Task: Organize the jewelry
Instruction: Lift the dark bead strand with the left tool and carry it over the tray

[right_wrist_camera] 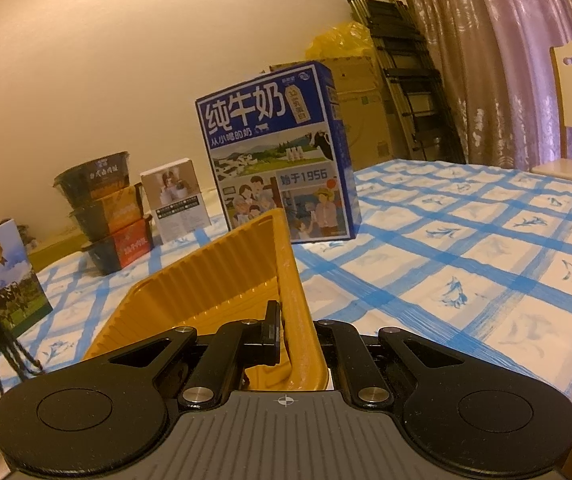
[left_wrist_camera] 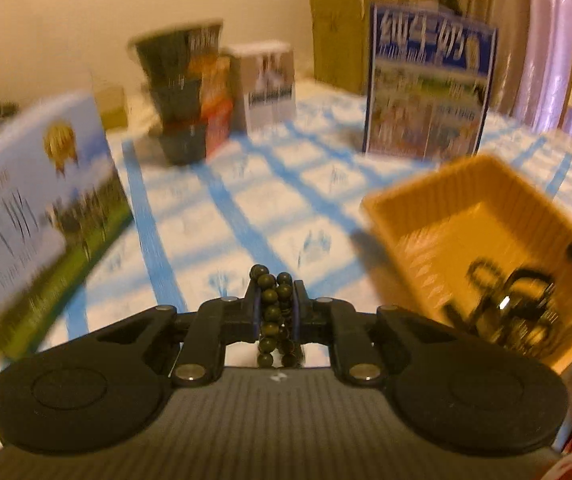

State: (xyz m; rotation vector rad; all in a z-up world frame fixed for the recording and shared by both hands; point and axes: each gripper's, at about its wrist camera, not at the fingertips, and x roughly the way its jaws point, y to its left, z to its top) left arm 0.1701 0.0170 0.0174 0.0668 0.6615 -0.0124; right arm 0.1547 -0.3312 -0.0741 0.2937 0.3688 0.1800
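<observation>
A: What do the left tongs [left_wrist_camera: 276, 300] hold?

B: A string of round, dark, shiny beads [left_wrist_camera: 273, 312]. The tongs are clenched on it, and the beads hang up off the table [left_wrist_camera: 246, 200].

A: And the right tongs [right_wrist_camera: 288, 336]?

B: They are pinched tight on the near right wall of the orange tray [right_wrist_camera: 222, 276]. The tray is thin plastic with ribbed walls, and its right side tips up.

A: What is in the tray?

B: In the left view, dark jewelry [left_wrist_camera: 506, 304] lies in the near part. It is too blurry to tell more.

A: What covers the table?

B: A white cloth with blue squares. Far off stand a blue milk box [right_wrist_camera: 278, 156], a stack of dark bowls [right_wrist_camera: 106, 208] and a small white box [right_wrist_camera: 176, 204].
</observation>
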